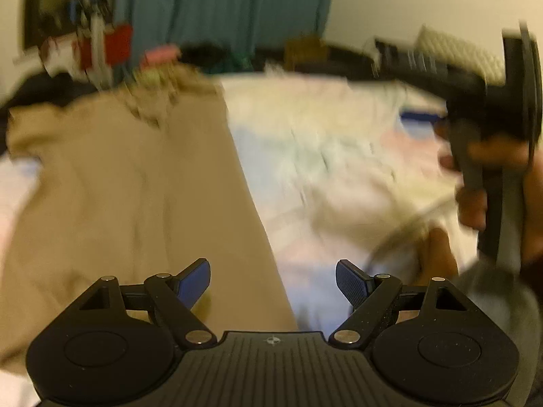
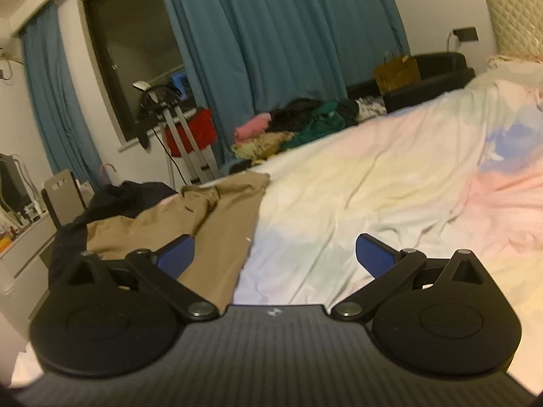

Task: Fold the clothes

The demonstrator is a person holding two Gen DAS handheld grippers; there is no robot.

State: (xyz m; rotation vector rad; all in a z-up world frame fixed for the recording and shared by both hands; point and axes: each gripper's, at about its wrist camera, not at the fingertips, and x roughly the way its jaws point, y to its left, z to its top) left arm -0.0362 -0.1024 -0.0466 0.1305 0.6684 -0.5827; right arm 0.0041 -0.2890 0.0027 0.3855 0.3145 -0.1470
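A wide bed fills most of the room, its pastel sheet (image 2: 390, 176) rumpled in soft pinks, yellows and a patch of blue. Behind it hang long teal curtains (image 2: 271, 34) beside a dark window (image 2: 135, 51), and a heap of other clothes (image 2: 298, 118) in black, green and pink sits past the far edge of the mattress.

The tan garment (image 2: 210, 217) lies spread on the left part of the bed, one long straight edge running down the sheet, its far end bunched and creased. A dark piece of clothing (image 2: 112, 200) lies against its left side.

The left gripper (image 1: 273, 281) hangs above the garment's straight edge, its blue pads (image 1: 193, 279) spread wide with nothing between them; the tan cloth passes under the left pad and the bare sheet under the right. That view is smeared with blur, so fine folds in the cloth cannot be made out.

The right gripper (image 2: 275, 256) also stands with its fingers apart and empty. It sits low over the bed at the garment's near end, the tan cloth under its left pad (image 2: 176, 257) and pale sheet under the other. In the left wrist view it shows at the right edge (image 1: 492, 108), held in the person's hand (image 1: 475, 183) above the sheet, well apart from the tan cloth.
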